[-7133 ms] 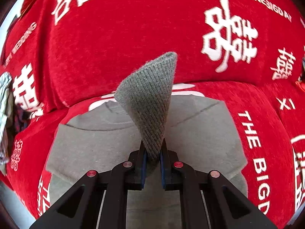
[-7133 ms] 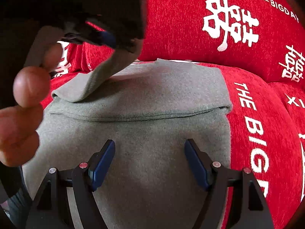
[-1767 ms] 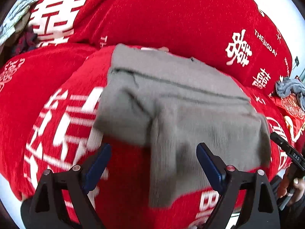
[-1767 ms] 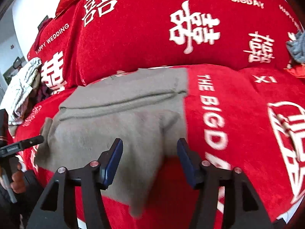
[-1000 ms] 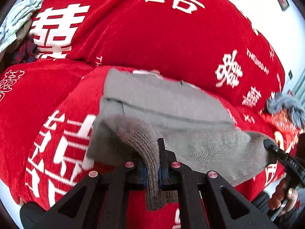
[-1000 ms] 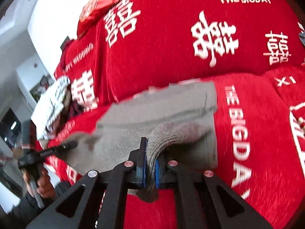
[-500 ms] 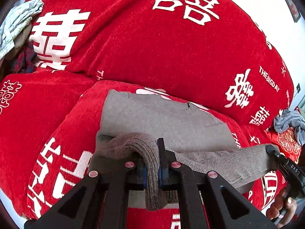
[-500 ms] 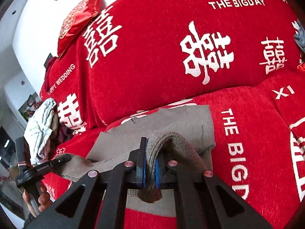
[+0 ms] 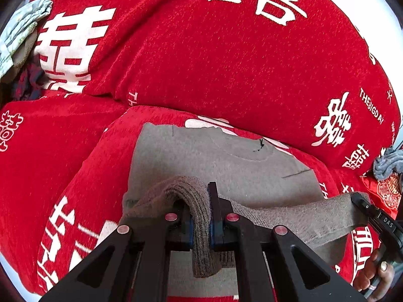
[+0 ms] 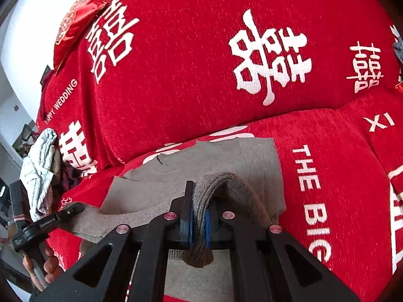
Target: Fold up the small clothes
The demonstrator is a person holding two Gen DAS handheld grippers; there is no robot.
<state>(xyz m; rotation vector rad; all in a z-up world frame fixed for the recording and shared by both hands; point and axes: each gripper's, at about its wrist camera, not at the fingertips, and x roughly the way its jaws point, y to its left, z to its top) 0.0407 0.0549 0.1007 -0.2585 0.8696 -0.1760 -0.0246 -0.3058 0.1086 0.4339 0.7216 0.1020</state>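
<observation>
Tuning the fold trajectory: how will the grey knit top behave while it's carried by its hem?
Likely floppy: the grey knit top sags between the left gripper and right gripper. Probably not slippery: the ribbed hem bunches thickly in both. Seems light, as it hangs without stretching.

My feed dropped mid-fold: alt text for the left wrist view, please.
The left hand-held gripper is shut on the ribbed hem of a grey sweater on a red sofa cover. The right hand-held gripper holds the hem's other end.

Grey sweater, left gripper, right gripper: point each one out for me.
grey sweater (image 9: 226,166), left wrist view, flat body below the neckline.
left gripper (image 9: 200,222), left wrist view, between fingertips clamping the ribbed hem.
right gripper (image 10: 199,220), right wrist view, between fingertips clamping the hem.
</observation>
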